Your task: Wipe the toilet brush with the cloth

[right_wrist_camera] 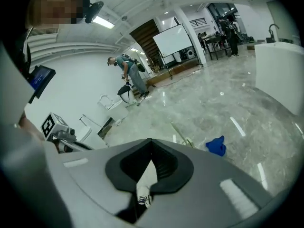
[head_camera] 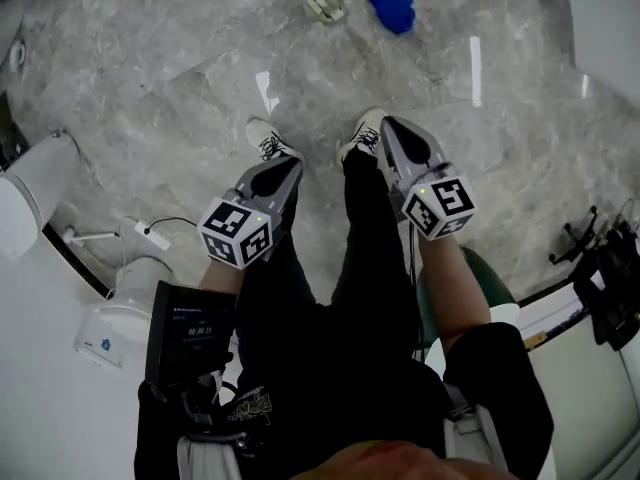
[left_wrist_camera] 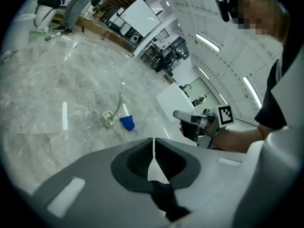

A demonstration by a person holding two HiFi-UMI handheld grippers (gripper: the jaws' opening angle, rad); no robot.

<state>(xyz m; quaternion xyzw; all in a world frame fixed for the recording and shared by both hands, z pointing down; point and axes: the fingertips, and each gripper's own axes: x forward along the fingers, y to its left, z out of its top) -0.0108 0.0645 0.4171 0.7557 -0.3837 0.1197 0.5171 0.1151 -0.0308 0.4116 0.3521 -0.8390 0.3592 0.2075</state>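
A blue cloth (head_camera: 393, 8) lies crumpled on the grey marble floor, far ahead of my feet. Just left of it lies the pale toilet brush (head_camera: 325, 3), its long handle stretching away over the floor. In the left gripper view the toilet brush (left_wrist_camera: 108, 118) and the blue cloth (left_wrist_camera: 127, 123) lie side by side, well beyond the jaws. The right gripper view shows the blue cloth (right_wrist_camera: 216, 146) too. My left gripper (head_camera: 288, 166) and right gripper (head_camera: 385, 123) are both held up above my legs, far from both things. Each is shut with nothing between its jaws.
A white toilet (head_camera: 35, 183) stands at the left, with a white box (head_camera: 110, 328) nearer me. A black stand (head_camera: 605, 268) is at the right edge. Another person (right_wrist_camera: 130, 77) bends over far off, near whiteboards and desks.
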